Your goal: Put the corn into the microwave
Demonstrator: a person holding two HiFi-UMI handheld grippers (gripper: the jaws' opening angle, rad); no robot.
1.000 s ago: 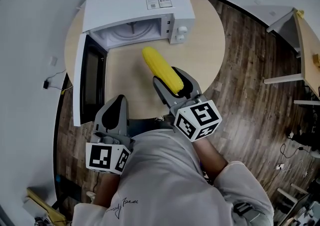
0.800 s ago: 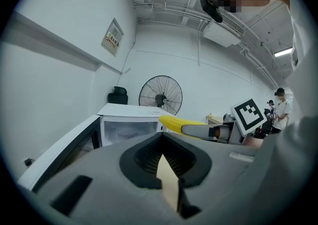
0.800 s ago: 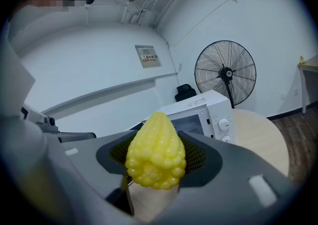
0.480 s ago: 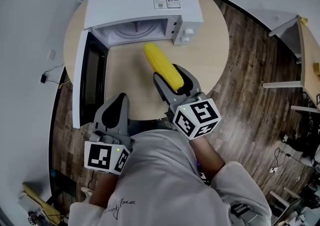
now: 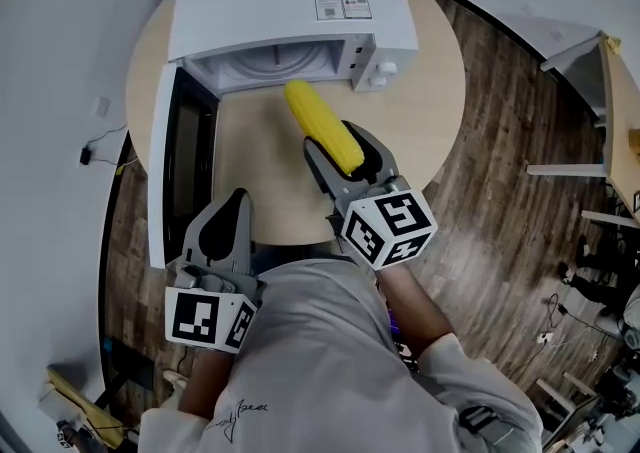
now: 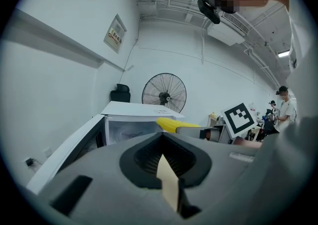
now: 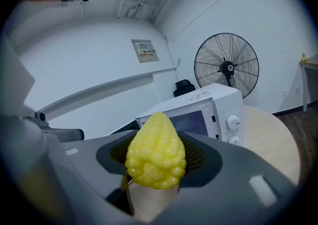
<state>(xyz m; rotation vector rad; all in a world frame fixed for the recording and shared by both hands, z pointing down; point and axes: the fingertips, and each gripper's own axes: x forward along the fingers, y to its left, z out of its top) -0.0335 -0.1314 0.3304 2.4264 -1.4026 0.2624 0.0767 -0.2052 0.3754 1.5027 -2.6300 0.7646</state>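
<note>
Our right gripper (image 5: 342,155) clamps the yellow corn cob (image 5: 318,121) in front of the open white microwave (image 5: 280,1). The jaws of our left gripper (image 5: 228,205) sit together.

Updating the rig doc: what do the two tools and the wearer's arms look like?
The left tool and right tool are grey moulded shells with black ribbed pads, each backed by a white cube with black square markers. The sleeves are off-white.
</note>
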